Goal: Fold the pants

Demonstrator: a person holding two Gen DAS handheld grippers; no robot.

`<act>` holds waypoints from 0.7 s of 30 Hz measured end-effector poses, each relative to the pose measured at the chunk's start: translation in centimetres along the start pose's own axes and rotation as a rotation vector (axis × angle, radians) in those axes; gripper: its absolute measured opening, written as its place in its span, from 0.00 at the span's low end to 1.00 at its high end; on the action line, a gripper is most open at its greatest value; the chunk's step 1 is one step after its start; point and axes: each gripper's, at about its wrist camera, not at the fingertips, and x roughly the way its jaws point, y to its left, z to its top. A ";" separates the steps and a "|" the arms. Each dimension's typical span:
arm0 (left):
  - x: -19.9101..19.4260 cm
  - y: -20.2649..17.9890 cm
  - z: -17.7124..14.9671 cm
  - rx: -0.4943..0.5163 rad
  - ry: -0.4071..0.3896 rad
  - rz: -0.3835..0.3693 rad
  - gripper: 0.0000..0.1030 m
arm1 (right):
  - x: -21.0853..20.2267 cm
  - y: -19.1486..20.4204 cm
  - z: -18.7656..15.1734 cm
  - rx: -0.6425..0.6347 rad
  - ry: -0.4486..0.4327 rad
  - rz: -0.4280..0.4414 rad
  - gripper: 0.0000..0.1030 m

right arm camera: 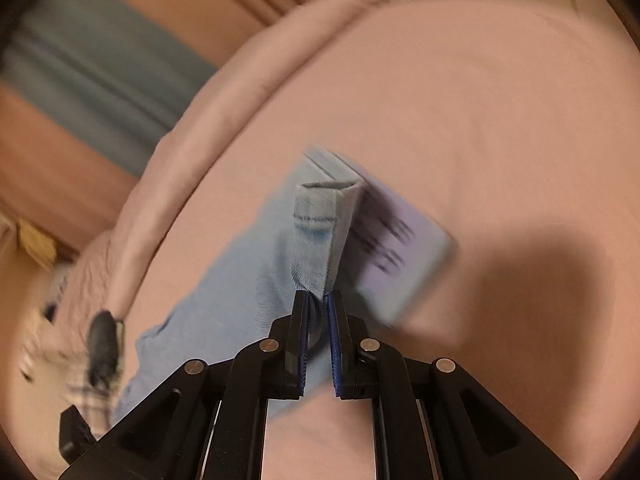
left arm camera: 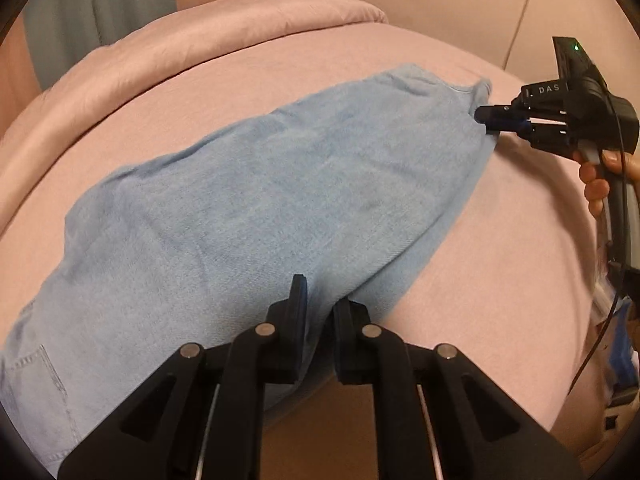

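Light blue denim pants (left arm camera: 256, 200) lie folded lengthwise across a pink bed. My left gripper (left arm camera: 320, 300) is shut on the near edge of the pants at the front of the bed. My right gripper (right arm camera: 318, 300) is shut on a bunched hem of the pants (right arm camera: 320, 232) and holds it lifted. In the left wrist view the right gripper (left arm camera: 486, 118) pinches the far right end of the pants. A pale label (right arm camera: 400, 252) on the fabric shows blurred beside the hem.
The pink bed sheet (left arm camera: 500, 260) covers the mattress. A rolled pink duvet (left arm camera: 240, 28) lies along the far edge. A teal and pink curtain (left arm camera: 72, 12) hangs behind. A person's hand (left arm camera: 600, 184) holds the right gripper's handle. The bed's near edge (left arm camera: 340, 396) drops off just past my left gripper.
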 end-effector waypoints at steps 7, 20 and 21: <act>0.7 -0.5 0.7 0.017 0.022 0.035 0.11 | 1.0 -1.1 0.0 0.134 -0.017 0.121 0.19; 0.6 -1.4 0.6 0.071 0.013 0.095 0.09 | -0.5 0.5 -0.9 0.058 -0.134 0.012 0.07; 0.6 -1.4 0.6 0.077 0.014 0.099 0.09 | -1.2 0.4 -1.0 0.052 -0.150 0.012 0.07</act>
